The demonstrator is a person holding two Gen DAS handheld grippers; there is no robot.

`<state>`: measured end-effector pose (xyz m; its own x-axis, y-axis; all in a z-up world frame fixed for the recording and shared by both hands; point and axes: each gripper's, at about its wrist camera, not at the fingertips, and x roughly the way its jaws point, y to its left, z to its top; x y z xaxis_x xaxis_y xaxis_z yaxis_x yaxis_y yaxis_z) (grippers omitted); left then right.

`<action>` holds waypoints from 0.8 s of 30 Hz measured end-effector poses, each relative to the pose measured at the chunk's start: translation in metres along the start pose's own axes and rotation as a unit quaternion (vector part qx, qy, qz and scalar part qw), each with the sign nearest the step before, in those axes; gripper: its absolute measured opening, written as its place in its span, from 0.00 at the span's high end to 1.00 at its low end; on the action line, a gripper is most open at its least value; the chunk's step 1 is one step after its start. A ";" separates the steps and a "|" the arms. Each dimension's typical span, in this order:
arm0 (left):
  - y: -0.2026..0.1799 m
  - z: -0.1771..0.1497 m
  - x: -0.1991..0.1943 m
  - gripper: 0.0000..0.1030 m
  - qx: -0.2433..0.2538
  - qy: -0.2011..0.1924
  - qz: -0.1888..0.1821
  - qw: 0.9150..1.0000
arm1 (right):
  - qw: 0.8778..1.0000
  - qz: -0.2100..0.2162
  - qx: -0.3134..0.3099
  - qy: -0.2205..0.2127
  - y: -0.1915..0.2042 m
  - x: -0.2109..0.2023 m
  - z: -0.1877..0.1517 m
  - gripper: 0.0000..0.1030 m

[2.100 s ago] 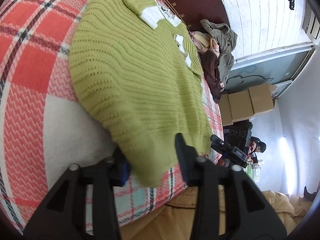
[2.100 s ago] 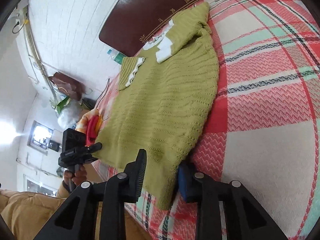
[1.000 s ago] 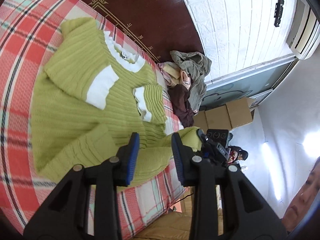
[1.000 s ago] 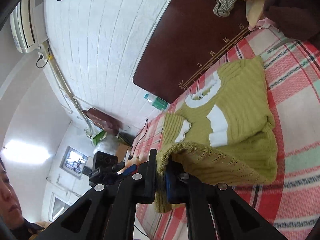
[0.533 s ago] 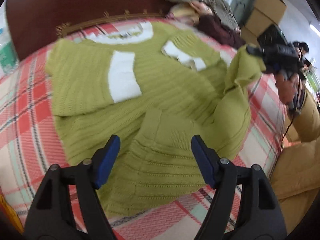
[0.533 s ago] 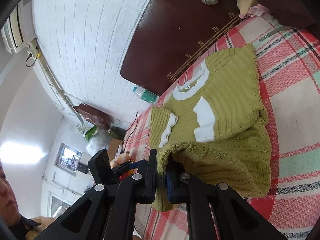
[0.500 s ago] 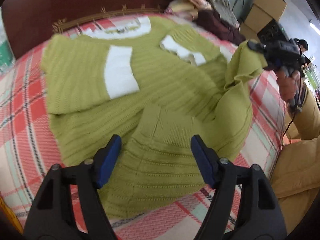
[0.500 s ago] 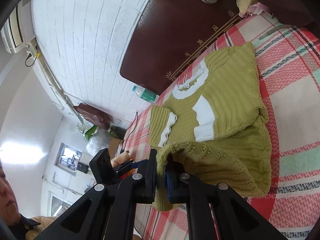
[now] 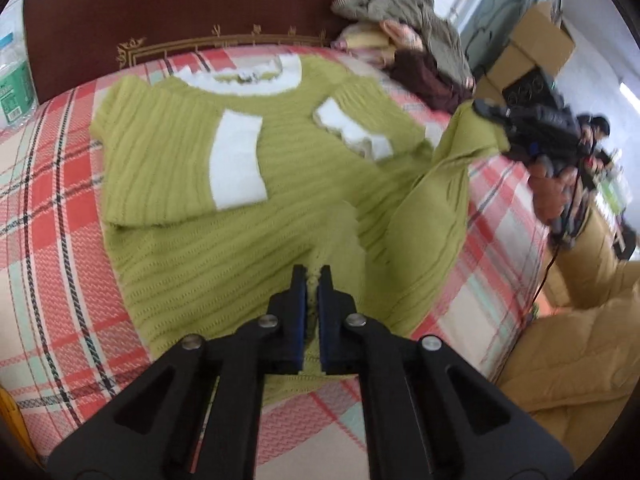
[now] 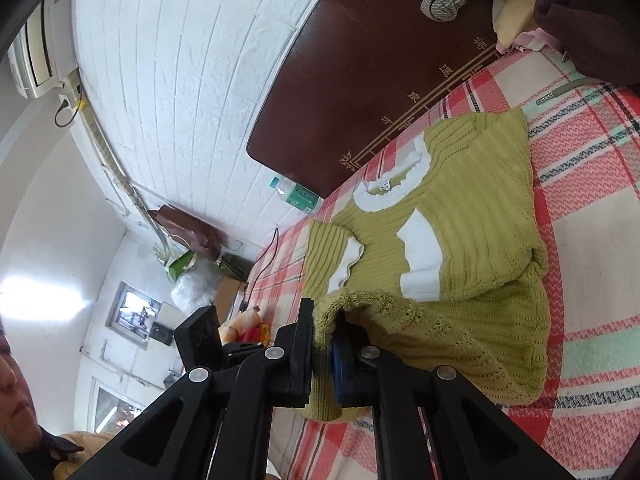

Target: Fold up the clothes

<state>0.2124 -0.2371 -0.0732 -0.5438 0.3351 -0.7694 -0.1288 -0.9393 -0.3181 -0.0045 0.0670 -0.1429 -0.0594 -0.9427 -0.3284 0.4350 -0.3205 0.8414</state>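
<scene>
A green knit sweater [image 9: 248,208] with white collar and cuffs lies on a plaid bedspread [image 9: 52,240], sleeves folded onto its chest. My left gripper [image 9: 313,276] is shut on the sweater's bottom hem near its left corner. My right gripper [image 10: 322,320] is shut on the hem's other corner and holds it lifted off the bed; it also shows in the left wrist view [image 9: 516,128] with the green cloth hanging from it. The sweater [image 10: 472,248] shows in the right wrist view too.
A dark wooden headboard [image 9: 200,12] stands behind the sweater. A pile of other clothes [image 9: 404,32] lies at the bed's far right corner. A water bottle [image 10: 298,196] lies by the headboard. Cardboard boxes [image 9: 532,52] stand beyond the bed.
My left gripper, open half a second ago over the folded hem, has shut on the hem. My right gripper still holds its corner raised.
</scene>
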 end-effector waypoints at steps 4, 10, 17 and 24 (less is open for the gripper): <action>0.019 0.023 -0.017 0.94 -0.047 -0.050 -0.012 0.998 | 1.000 0.005 0.001 -0.014 0.001 0.000 0.019 0.93; 0.051 0.059 -0.039 0.94 -0.098 -0.132 -0.015 0.986 | 0.999 0.006 0.020 -0.045 -0.010 -0.001 0.056 0.93; 0.088 0.076 -0.018 0.94 -0.136 -0.145 0.007 0.980 | 0.998 -0.016 0.051 -0.044 -0.040 0.023 0.096 0.93; 0.115 0.069 0.017 0.94 -0.164 -0.114 0.014 0.980 | 0.993 -0.105 0.058 0.008 -0.070 0.061 0.104 0.62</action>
<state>0.1308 -0.3447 -0.0844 -0.7188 0.2495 -0.6489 0.1421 -0.8609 -0.4885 -0.1320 0.0226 -0.1769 -0.1231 -0.8527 -0.5077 0.3075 -0.5192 0.7975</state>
